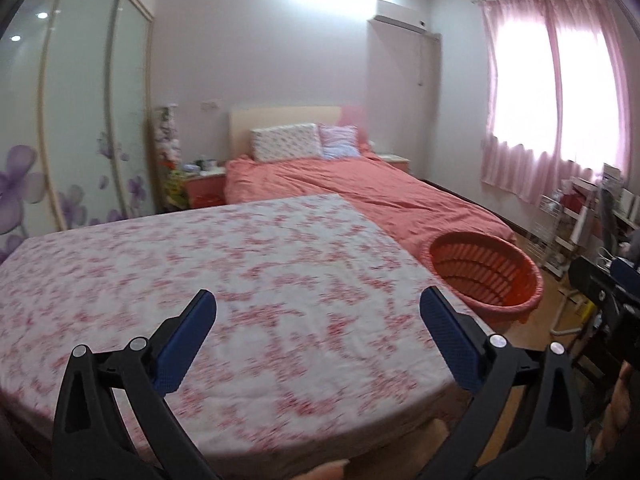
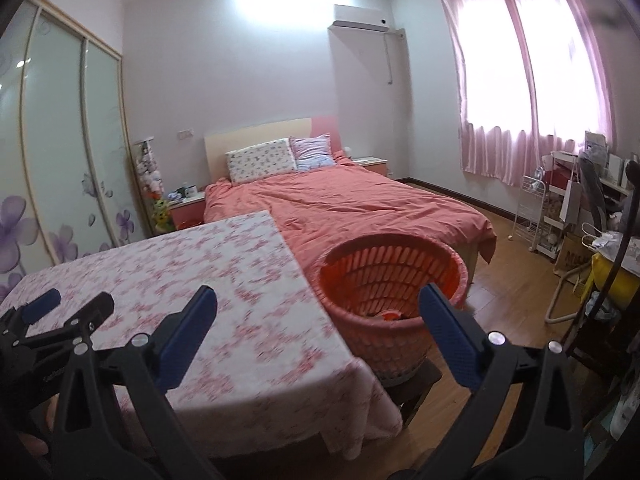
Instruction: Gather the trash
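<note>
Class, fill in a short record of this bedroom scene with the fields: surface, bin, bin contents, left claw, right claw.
surface: table under a pink floral cloth, nothing lying on it
bin: orange slatted basket standing beside the table, in front of the bed
bin contents: something orange and white at the bottom, too hidden to name
left claw: open, holding nothing
right claw: open, holding nothing

surface: table point(image 2: 224, 280), pink floral cloth point(image 1: 224, 264) covering it | on cloth: nothing visible | basket point(image 2: 440, 312) beside table
</note>
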